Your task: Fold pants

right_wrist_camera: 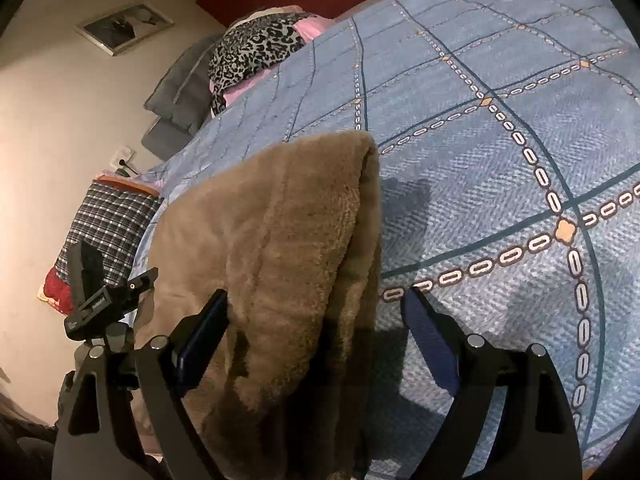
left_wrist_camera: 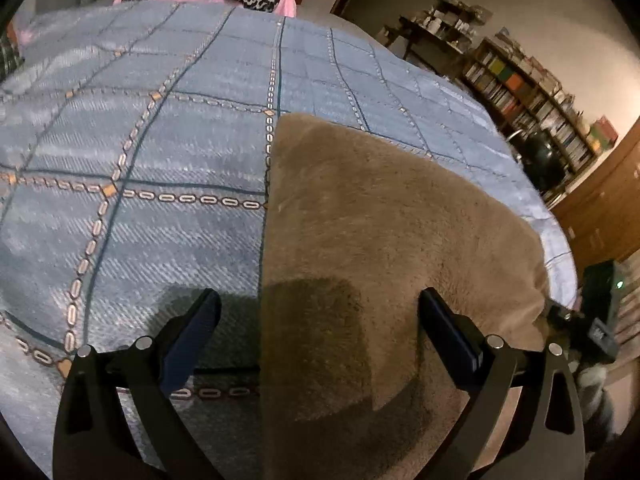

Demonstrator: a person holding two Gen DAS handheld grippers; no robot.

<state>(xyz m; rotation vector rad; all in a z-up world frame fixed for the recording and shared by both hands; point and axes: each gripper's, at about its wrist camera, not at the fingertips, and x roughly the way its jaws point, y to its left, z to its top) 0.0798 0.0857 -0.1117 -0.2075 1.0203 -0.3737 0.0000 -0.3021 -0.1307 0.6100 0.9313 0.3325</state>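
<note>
Brown fleecy pants [left_wrist_camera: 384,248] lie on the blue checked bedspread [left_wrist_camera: 140,128], already doubled lengthwise by the look of the layered edge in the right wrist view, so we judge the first fold made and the crosswise fold still to come. We hold both tools low over the near end of the cloth. Our left gripper [left_wrist_camera: 320,320] has its fingers spread wide, straddling the pants' left edge, one finger over the bedspread and one over the fleece; nothing is pinched. Our right gripper [right_wrist_camera: 316,312] stands equally spread across the right edge, also empty. Next, we think, each tool must drop onto its near corner, close on all the layers together, then carry that end towards the far end, keeping the edges aligned.
</note>
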